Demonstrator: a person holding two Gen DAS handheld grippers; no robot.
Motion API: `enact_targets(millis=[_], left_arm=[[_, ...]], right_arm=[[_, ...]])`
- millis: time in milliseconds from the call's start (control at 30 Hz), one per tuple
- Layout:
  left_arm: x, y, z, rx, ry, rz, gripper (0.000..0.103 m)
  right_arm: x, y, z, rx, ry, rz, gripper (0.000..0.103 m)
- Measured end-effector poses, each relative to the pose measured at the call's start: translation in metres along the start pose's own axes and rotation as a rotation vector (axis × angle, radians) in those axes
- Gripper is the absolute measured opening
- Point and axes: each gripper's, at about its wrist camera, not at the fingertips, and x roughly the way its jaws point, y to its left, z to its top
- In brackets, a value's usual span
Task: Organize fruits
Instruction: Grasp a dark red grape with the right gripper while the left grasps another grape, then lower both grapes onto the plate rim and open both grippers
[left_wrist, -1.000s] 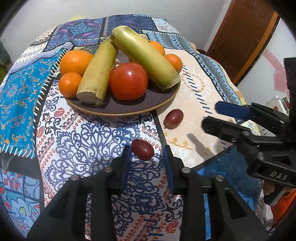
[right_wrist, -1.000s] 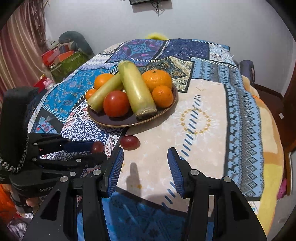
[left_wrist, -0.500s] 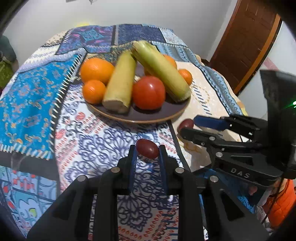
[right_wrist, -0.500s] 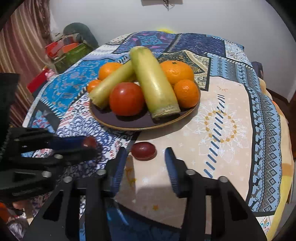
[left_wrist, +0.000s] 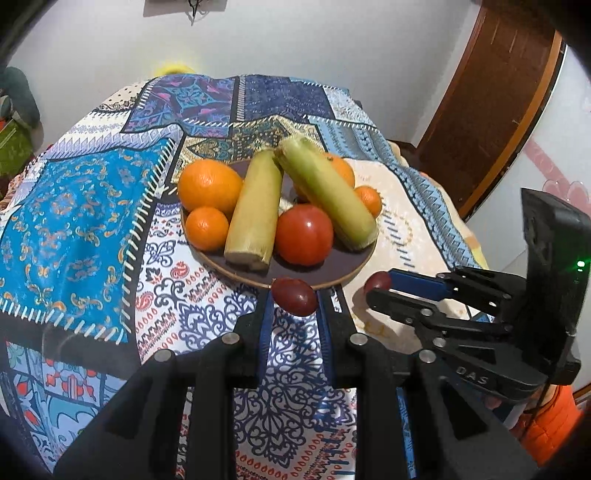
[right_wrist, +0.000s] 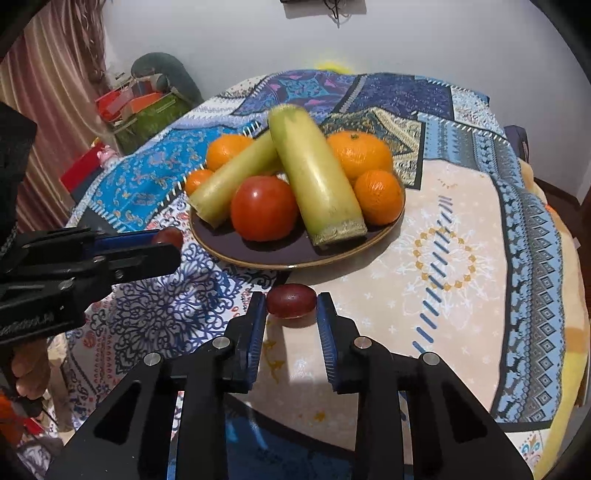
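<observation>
A dark plate (left_wrist: 347, 271) (right_wrist: 391, 225) holds a tomato (left_wrist: 303, 234), two corn cobs (left_wrist: 253, 210) and several oranges (left_wrist: 208, 186). My left gripper (left_wrist: 294, 300) is shut on a dark red grape (left_wrist: 294, 296), held above the cloth just in front of the plate; it also shows in the right wrist view (right_wrist: 168, 236). My right gripper (right_wrist: 291, 304) closes around a second dark red grape (right_wrist: 291, 300) on the tablecloth, the pads at its two ends. That grape shows in the left wrist view (left_wrist: 376, 282).
A patterned patchwork cloth (left_wrist: 85, 229) covers the round table. A brown door (left_wrist: 498, 92) is behind on the right. Boxes and clutter (right_wrist: 140, 107) sit beyond the table's left side. The table edge drops off at the right (right_wrist: 569, 332).
My left gripper has shut on the grape and lifted it toward the plate. My right gripper has moved forward and narrowed around the second grape.
</observation>
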Motion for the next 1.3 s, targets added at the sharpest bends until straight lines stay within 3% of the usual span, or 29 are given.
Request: enact_targets(millis=[267, 967, 1167, 1300], left_arm=[[0.007, 0.0, 0.011, -0.004, -0.003, 0.007, 0.023], [0.028, 0.001, 0.012, 0.006, 0.047, 0.028, 0.025], [0.009, 0.0, 0.011, 0.002, 0.02, 0.04, 0.025], [-0.026, -0.006, 0.014, 0.005, -0.054, 0.061, 0.025]], right_arm=[[-0.013, 0.001, 0.017, -0.009, -0.061, -0.004, 0.026], [0.011, 0.003, 0.023, -0.014, -0.028, 0.019, 0.028], [-0.002, 0.005, 0.024, -0.007, -0.048, 0.014, 0.03], [-0.025, 0.009, 0.026, -0.005, -0.097, -0.01, 0.03]])
